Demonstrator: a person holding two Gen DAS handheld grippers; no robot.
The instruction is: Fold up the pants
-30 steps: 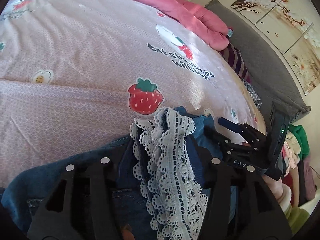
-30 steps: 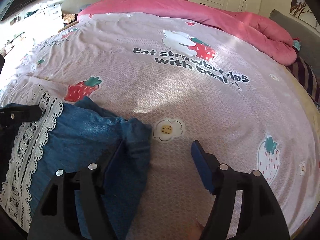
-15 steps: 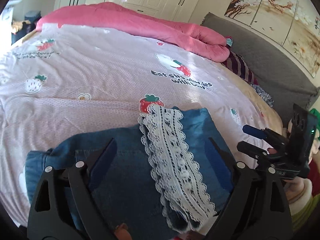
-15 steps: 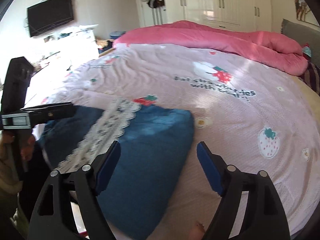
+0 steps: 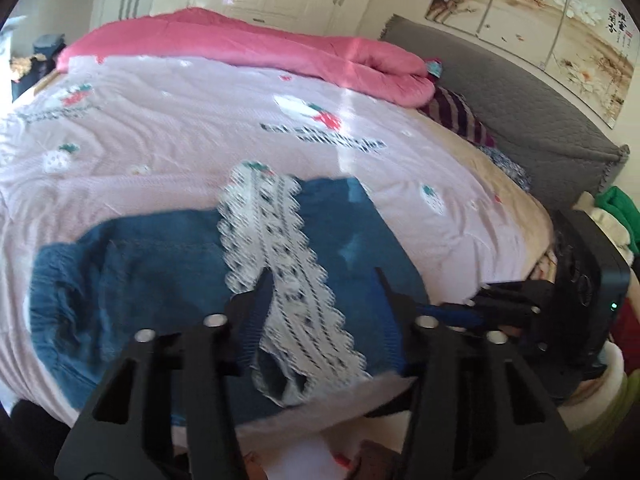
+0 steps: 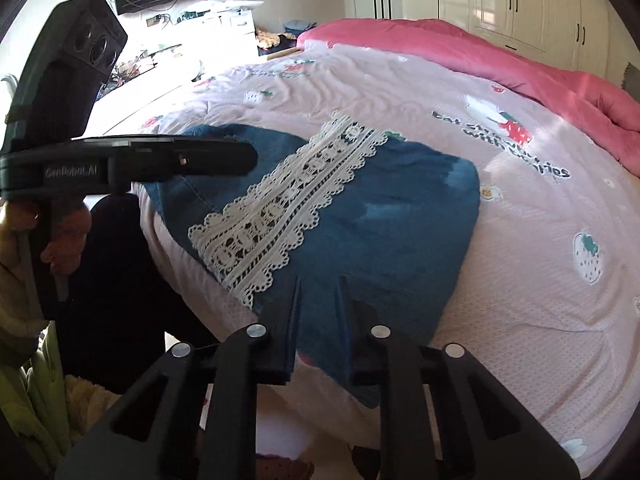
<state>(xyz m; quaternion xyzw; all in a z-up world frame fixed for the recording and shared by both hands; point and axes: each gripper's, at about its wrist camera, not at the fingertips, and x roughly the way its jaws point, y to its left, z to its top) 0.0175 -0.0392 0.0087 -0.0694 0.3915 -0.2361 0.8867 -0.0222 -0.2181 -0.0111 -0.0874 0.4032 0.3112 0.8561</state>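
The blue denim pants [image 5: 160, 280] lie folded near the front edge of the bed, with a white lace strip [image 5: 276, 248] running across the top. My left gripper [image 5: 322, 286] hovers above the lace. Its jaws are closing with nothing between them. In the right wrist view the same pants [image 6: 400, 220] and lace [image 6: 288, 200] lie flat. Over their near edge my right gripper [image 6: 320, 292] is closing, only a narrow empty gap left between its pads. The left gripper [image 6: 240, 158] hangs left of the pants, and the right gripper [image 5: 452, 314] shows at the right of the left wrist view.
The pink strawberry bedsheet [image 6: 540, 280] covers the bed, and a pink duvet [image 5: 260, 48] is bunched along the far side. A grey headboard [image 5: 520, 112] and striped cloth [image 5: 456, 116] are at the right. Piled clothes [image 5: 616, 216] sit beyond the bed's corner.
Both grippers let go of the pants and drew back and up toward the bed's near edge. Their jaws spread wide, then narrowed. The pants now lie folded flat.
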